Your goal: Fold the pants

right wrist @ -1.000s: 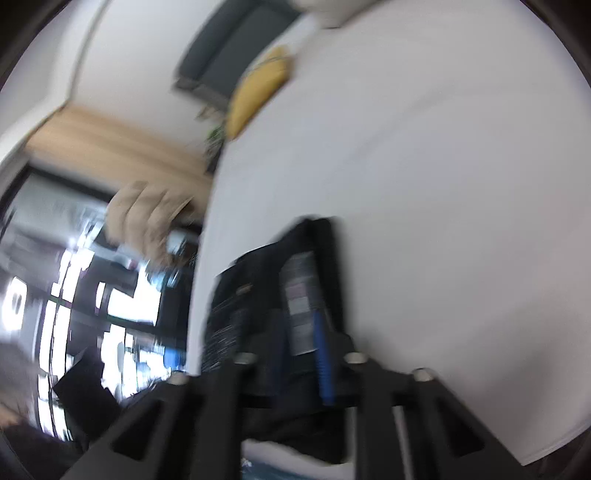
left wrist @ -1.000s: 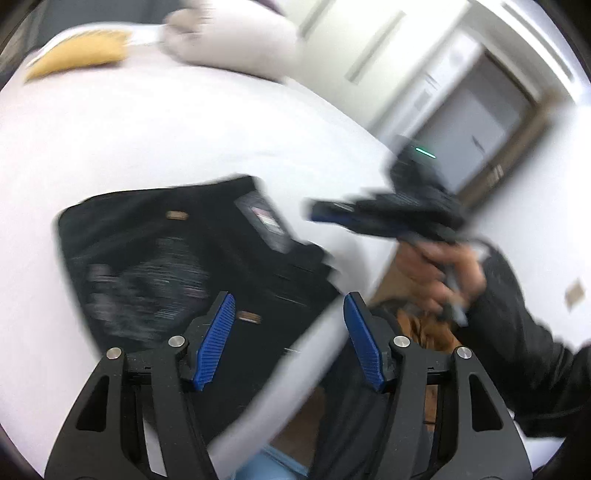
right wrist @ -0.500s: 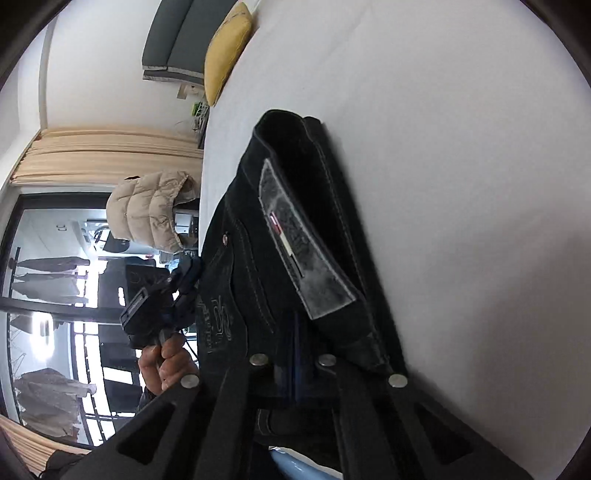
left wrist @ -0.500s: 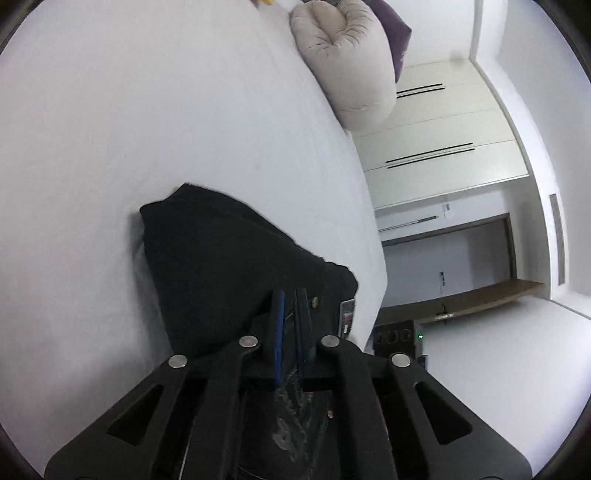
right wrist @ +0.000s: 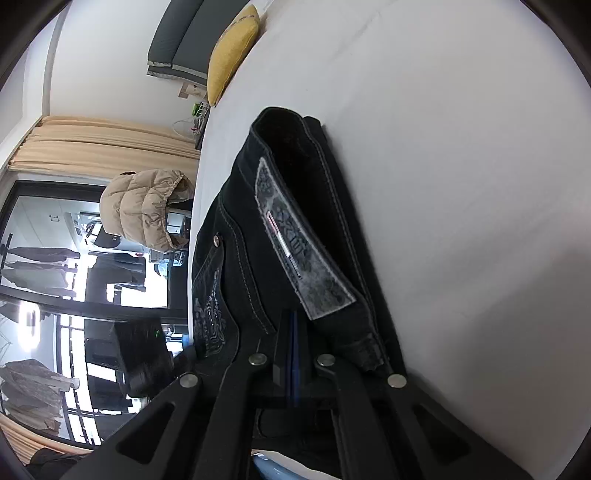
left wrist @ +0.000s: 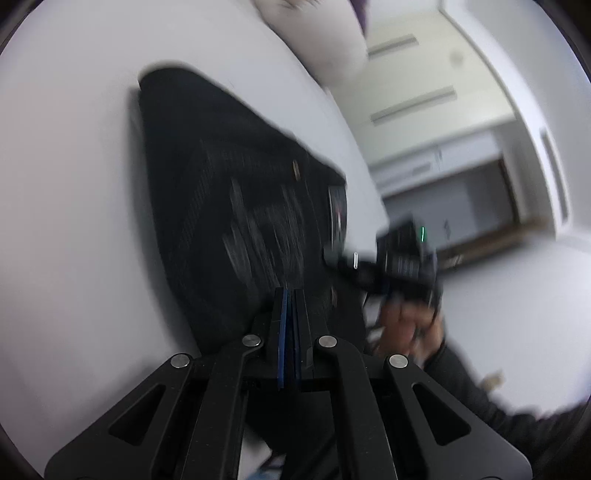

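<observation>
- Since the earlier frame, the left gripper (left wrist: 290, 295) has been lowered and closed on the black pants (left wrist: 229, 206).
- The right gripper (right wrist: 291, 321) is clamped on the waistband, on the white bed (right wrist: 461, 147).

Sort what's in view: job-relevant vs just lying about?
Job:
black pants on the white bed
left gripper, shut on the pants
right gripper, shut on the pants

Lying about:
yellow cushion
beige puffer jacket
pale pillow
</observation>
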### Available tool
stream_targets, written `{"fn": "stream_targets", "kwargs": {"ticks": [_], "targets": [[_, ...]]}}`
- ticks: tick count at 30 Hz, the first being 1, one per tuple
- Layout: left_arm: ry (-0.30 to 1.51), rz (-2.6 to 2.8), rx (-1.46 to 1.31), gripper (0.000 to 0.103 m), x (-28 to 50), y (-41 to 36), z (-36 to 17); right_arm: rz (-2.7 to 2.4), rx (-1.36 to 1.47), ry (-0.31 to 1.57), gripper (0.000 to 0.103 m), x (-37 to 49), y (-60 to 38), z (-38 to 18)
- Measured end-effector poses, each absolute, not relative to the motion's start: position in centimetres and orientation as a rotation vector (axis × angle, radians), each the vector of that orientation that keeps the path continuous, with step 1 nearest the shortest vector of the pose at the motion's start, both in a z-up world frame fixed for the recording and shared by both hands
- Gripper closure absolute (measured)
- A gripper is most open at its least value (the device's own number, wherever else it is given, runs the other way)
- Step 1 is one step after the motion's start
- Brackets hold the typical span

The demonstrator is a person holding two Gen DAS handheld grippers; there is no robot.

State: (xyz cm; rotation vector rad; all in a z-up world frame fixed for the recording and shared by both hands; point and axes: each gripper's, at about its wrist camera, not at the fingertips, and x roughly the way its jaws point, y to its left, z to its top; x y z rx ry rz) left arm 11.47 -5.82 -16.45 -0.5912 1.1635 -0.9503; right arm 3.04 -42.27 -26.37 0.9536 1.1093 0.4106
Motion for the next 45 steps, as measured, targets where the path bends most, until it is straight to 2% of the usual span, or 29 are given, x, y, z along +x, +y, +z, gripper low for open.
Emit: {"fn": "stream_targets", "kwargs": {"ticks": [6, 13, 14, 15, 17, 19, 21, 22, 23, 24, 25, 30, 35, 37, 39, 41, 45], "targets": [[1.149, -1.013, -0.585, 0.102, 7.0, -6.2, -17.3, 0.406, 0.942, 1.093, 0.103, 2.7, -42.0, -26.3], [1.155, -1.013, -0.561, 0.102, 6.9, -6.2, -18.1, 0.391, 0.895, 1.077, 0.103, 2.5, -41.4, -25.4], [1.156, -1.003, -0.546, 0.102, 7.5, -7.3, -17.7, 0.384, 0.867, 1.083, 0.099, 2.4, -41.2, -24.8], [1.156, -0.993, -0.534, 0.102, 7.5, -7.2, -17.0, 0.379, 0.835, 1.092, 0.09, 2.4, -40.9, -23.8], [1.117, -0.972, -0.535, 0.102, 7.6, -5.9, -14.6, 0.426, 0.834, 1.046, 0.036, 1.8, -41.1, -21.4], [1.039, -0.946, -0.553, 0.1, 7.9, -4.1, -12.6, 0.422, 0.818, 0.956, 0.024, 1.0, -42.1, -19.2], [1.022, -0.891, -0.575, 0.091, 9.1, -2.7, -12.2, 0.423, 0.811, 0.899, 0.024, 1.1, -43.6, -17.9], [1.036, -0.866, -0.598, 0.076, 10.0, -2.2, -12.8, 0.417, 0.816, 0.898, 0.024, 1.3, -44.1, -17.8], [1.049, -0.841, -0.607, 0.052, 10.5, -2.0, -13.3, 0.396, 0.83, 0.915, 0.024, 1.9, -44.8, -18.2], [1.074, -0.801, -0.622, 0.039, 11.2, -1.9, -14.0, 0.371, 0.845, 0.946, 0.024, 2.6, -45.4, -18.8], [1.095, -0.772, -0.653, 0.031, 11.7, -1.7, -14.7, 0.363, 0.857, 0.976, 0.026, 3.2, -45.7, -19.6], [1.175, -0.776, -0.729, 0.029, 13.3, -2.3, -17.2, 0.352, 0.865, 1.112, 0.037, 5.6, -45.2, -23.8], [1.245, -0.755, -0.688, 0.029, 14.7, -3.9, -18.1, 0.382, 0.848, 1.151, 0.053, 7.0, -43.6, -24.5], [1.271, -0.756, -0.687, 0.029, 15.3, -4.5, -18.1, 0.378, 0.843, 1.168, 0.056, 7.6, -43.1, -24.7], [1.297, -0.759, -0.67, 0.035, 15.8, -5.3, -18.2, 0.368, 0.848, 1.185, 0.061, 8.1, -42.6, -24.9], [1.323, -0.736, -0.608, 0.063, 15.8, -5.6, -18.1, 0.353, 0.838, 1.2, 0.063, 8.5, -42.0, -24.9], [1.319, -0.708, -0.568, 0.074, 15.4, -5.9, -18.1, 0.308, 0.748, 1.207, 0.073, 8.4, -40.7, -24.0]]}}
